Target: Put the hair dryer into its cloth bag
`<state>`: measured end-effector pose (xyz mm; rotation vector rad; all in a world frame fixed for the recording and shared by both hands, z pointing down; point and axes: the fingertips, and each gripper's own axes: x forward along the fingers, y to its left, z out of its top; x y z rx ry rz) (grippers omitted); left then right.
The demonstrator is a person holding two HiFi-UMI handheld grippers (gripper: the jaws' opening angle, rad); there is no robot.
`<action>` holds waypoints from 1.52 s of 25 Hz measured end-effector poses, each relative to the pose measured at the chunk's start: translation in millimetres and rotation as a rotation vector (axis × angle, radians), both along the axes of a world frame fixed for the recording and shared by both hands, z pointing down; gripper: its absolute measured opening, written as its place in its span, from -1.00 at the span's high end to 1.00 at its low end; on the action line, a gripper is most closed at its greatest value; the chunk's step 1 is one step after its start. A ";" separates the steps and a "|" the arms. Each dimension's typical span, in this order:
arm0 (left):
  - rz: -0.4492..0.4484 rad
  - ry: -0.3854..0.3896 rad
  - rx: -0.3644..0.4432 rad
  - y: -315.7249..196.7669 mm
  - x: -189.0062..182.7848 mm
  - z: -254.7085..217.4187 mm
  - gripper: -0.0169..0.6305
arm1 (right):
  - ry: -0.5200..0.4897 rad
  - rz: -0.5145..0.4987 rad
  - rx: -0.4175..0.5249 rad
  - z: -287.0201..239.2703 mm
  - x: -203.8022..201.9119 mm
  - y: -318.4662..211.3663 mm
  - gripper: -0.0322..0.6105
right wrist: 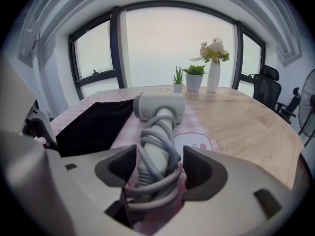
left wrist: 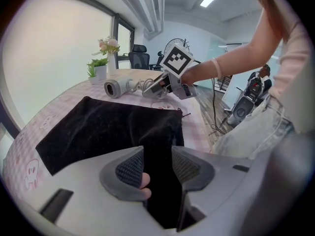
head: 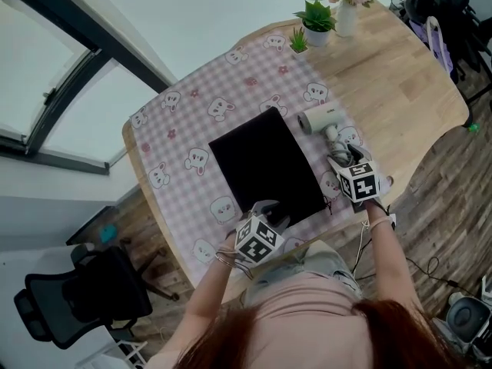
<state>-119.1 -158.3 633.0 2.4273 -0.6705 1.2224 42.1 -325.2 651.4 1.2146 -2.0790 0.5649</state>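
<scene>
The black cloth bag point(head: 265, 167) lies flat on the checked tablecloth point(head: 192, 121). My left gripper point(head: 269, 212) is at the bag's near edge and is shut on a raised fold of the black cloth point(left wrist: 152, 136). The white hair dryer point(head: 319, 119) lies just right of the bag, its cord wound round the handle point(right wrist: 157, 146). My right gripper point(head: 344, 160) stands open over that handle, one jaw on each side of the wrapped cord. The left gripper view shows the right gripper point(left wrist: 162, 88) beside the dryer's barrel point(left wrist: 115, 88).
Two small potted plants point(head: 315, 21) and a vase of flowers point(head: 346, 6) stand at the table's far end. Bare wooden tabletop point(head: 407, 83) lies right of the cloth. An office chair point(head: 84, 298) stands on the floor at the left, and cables trail at the right.
</scene>
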 end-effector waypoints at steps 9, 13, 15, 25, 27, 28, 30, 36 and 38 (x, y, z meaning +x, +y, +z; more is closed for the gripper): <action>-0.010 0.028 0.012 -8.0 0.1 -5.4 0.66 | 0.013 -0.021 -0.029 10.3 -8.8 -11.5 0.16; -0.023 0.037 0.033 -13.4 0.9 -10.9 0.76 | 0.027 -0.025 -0.030 10.8 -8.2 -13.5 0.18; -0.031 0.042 0.049 -16.3 2.0 -14.8 0.80 | 0.035 -0.026 -0.019 9.5 -7.9 -13.9 0.19; -0.114 0.107 0.108 -35.6 11.4 -37.6 0.85 | 0.023 0.003 0.027 -3.2 -8.6 -9.7 0.23; -0.132 0.116 0.119 -37.6 12.7 -40.6 0.85 | 0.009 0.010 0.042 -9.8 -7.1 -7.9 0.23; -0.140 0.118 0.126 -38.9 13.1 -41.9 0.85 | 0.003 0.013 0.049 -13.4 -6.1 -7.3 0.23; -0.155 0.121 0.142 -41.9 14.1 -45.5 0.86 | -0.009 0.018 0.062 -21.0 -3.6 -5.6 0.23; -0.209 0.152 0.180 -48.7 15.3 -57.2 0.86 | -0.053 0.041 0.088 -39.7 2.0 6.9 0.23; -0.224 0.157 0.189 -51.0 14.9 -59.9 0.86 | -0.059 0.035 0.096 -44.6 2.0 11.2 0.23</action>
